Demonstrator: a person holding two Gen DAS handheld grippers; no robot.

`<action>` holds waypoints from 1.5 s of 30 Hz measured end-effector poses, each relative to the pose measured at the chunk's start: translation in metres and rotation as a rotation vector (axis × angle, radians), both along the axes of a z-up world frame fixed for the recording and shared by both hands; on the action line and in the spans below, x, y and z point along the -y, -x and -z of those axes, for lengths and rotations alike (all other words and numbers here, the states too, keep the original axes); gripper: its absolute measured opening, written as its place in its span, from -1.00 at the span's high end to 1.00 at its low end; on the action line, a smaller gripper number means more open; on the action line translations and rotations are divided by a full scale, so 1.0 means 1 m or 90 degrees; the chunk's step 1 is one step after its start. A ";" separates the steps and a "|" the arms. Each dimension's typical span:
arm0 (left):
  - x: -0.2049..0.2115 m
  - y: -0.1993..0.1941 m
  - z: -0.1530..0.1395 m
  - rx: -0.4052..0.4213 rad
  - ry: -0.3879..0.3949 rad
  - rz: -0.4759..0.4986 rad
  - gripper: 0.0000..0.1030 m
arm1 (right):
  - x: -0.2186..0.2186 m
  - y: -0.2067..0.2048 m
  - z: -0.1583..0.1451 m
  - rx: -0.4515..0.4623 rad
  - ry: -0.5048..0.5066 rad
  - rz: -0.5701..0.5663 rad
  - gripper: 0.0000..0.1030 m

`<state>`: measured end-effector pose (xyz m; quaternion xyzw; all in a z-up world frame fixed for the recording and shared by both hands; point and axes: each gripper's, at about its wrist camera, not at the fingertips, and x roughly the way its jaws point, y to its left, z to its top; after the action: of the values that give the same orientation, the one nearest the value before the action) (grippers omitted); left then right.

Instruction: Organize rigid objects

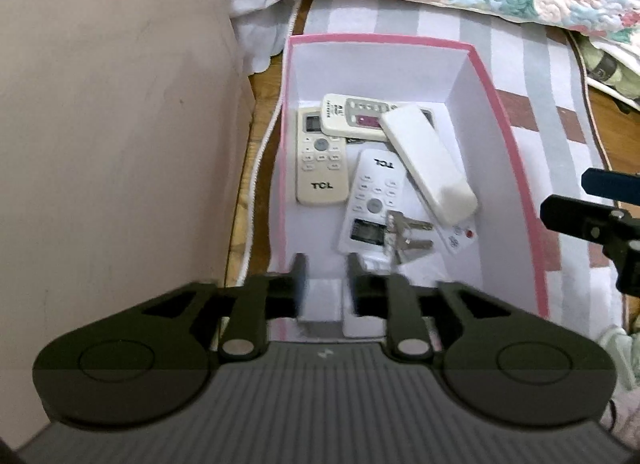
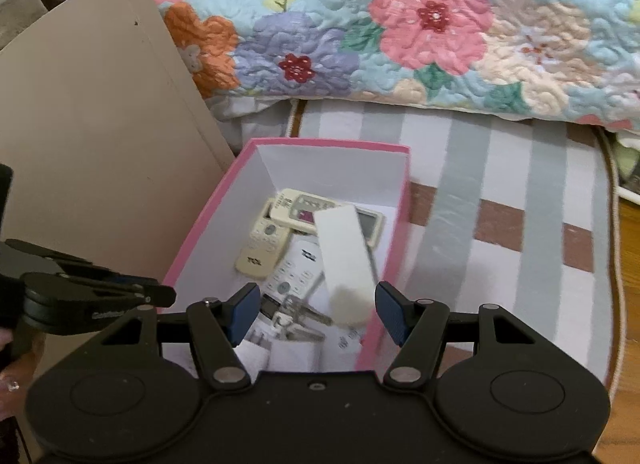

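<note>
1. Left wrist view: the left gripper [image 1: 324,280] hangs over the near end of the pink box [image 1: 520,168]; its fingers are a little apart, with nothing between them. Inside lie TCL remotes [image 1: 320,160], a plain white remote [image 1: 428,164] and keys [image 1: 404,236].
2. Right wrist view: the right gripper [image 2: 316,312] has its fingers spread wide and empty, above the box's near right side. The box sits on a striped bed sheet [image 2: 460,224].

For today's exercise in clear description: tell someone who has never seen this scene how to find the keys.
Start at the pink box with white walls on the striped cloth. Inside lie several remotes; the white TCL remote is nearest the camera in the left wrist view. The keys lie partly on that remote, by its display end: the only metal things in the box, small and silvery beside the plastic slabs.
</note>
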<state>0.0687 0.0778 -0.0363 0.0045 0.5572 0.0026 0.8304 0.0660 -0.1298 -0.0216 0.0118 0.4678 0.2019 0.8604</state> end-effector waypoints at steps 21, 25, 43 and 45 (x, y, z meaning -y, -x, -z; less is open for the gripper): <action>0.041 0.054 -0.044 0.001 -0.015 0.008 -0.75 | 0.042 0.055 -0.039 0.023 0.041 0.036 -0.45; 0.044 0.058 -0.045 -0.016 -0.013 -0.003 -0.75 | 0.045 0.060 -0.040 0.016 0.046 0.046 -0.52; 0.051 0.064 -0.040 -0.030 -0.021 -0.036 -0.75 | 0.066 0.067 -0.039 -0.038 0.072 0.139 -0.74; 0.053 0.065 -0.041 -0.027 -0.025 -0.031 -0.75 | 0.069 0.068 -0.037 -0.049 0.072 0.145 -0.74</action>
<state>0.0040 0.0250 0.0043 0.0072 0.5742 0.0337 0.8180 -0.0016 -0.1987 0.0158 0.0243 0.5067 0.0756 0.8585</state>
